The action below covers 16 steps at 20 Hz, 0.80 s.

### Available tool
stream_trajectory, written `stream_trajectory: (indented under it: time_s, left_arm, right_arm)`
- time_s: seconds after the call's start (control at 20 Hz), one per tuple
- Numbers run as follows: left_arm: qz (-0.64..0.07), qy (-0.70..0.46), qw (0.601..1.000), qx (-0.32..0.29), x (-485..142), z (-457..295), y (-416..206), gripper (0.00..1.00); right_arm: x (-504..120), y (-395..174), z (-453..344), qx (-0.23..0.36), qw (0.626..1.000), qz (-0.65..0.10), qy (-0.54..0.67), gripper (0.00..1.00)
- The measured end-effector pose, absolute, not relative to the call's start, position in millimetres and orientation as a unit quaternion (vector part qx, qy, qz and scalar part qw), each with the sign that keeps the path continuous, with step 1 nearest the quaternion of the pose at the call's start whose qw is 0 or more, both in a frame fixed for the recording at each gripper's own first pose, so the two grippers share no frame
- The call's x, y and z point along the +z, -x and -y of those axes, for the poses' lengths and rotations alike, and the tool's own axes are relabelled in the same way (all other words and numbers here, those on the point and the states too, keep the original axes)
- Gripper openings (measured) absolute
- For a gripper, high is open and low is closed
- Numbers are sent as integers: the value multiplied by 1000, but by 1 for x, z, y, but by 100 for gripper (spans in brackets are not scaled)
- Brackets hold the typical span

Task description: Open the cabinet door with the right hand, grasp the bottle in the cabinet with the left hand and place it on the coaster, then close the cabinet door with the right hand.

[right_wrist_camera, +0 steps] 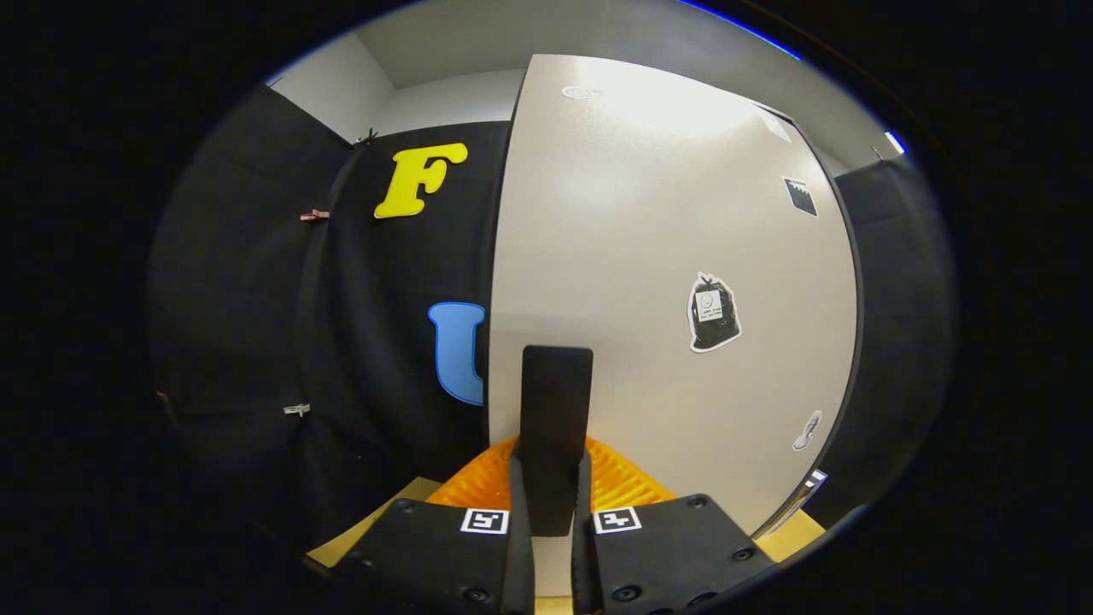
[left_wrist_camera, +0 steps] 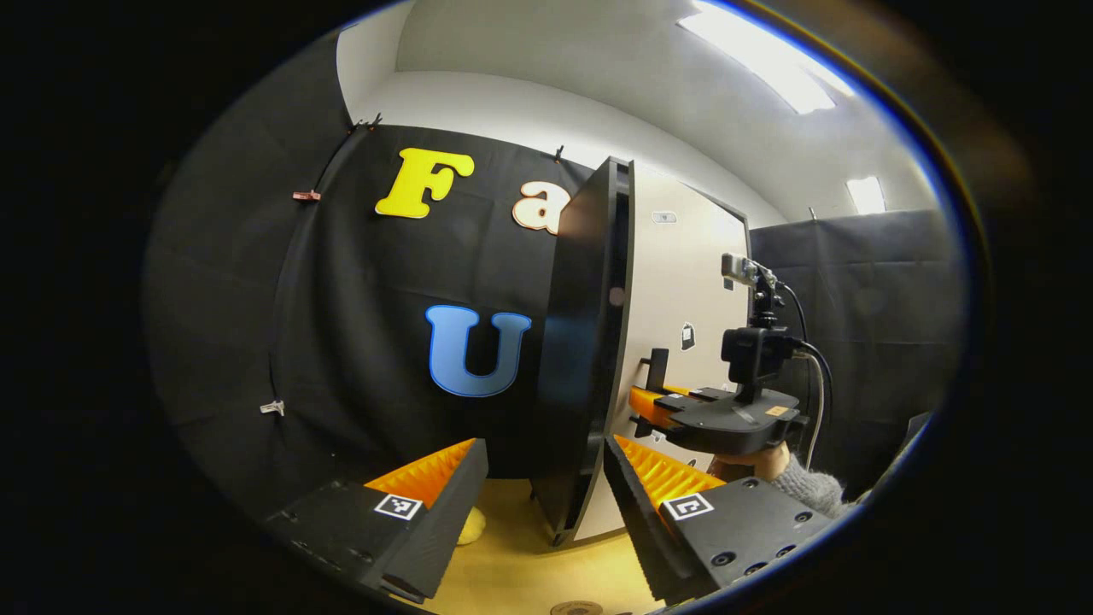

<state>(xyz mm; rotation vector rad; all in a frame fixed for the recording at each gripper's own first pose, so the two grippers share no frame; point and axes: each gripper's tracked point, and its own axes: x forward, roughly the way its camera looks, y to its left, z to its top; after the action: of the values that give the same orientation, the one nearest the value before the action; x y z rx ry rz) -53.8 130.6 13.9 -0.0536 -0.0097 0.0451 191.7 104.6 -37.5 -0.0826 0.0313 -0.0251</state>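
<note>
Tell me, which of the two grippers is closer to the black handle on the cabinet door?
The right gripper: its fingers are clamped on the black handle of the cabinet door. The left gripper hangs open, back from the door's edge, touching nothing.

bright ceiling panels (left_wrist_camera: pixel 760 64) light the booth from above, washing glare across the top of the pale cabinet door (right_wrist_camera: pixel 675 256), while the black cloth wall (left_wrist_camera: pixel 359 299) stays dim, both fisheye views bend straight edges strongly near the rim, and focus stays fairly sharp throughout.
</note>
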Motion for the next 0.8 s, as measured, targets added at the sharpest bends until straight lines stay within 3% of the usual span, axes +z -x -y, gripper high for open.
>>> stream_trajectory:
  time_s: [0.8]
  left_arm:
    - [3, 21, 998, -66, 14, -48, 68, 87]
  right_arm:
    - [-28, -92, -68, 10, 998, -30, 48, 21]
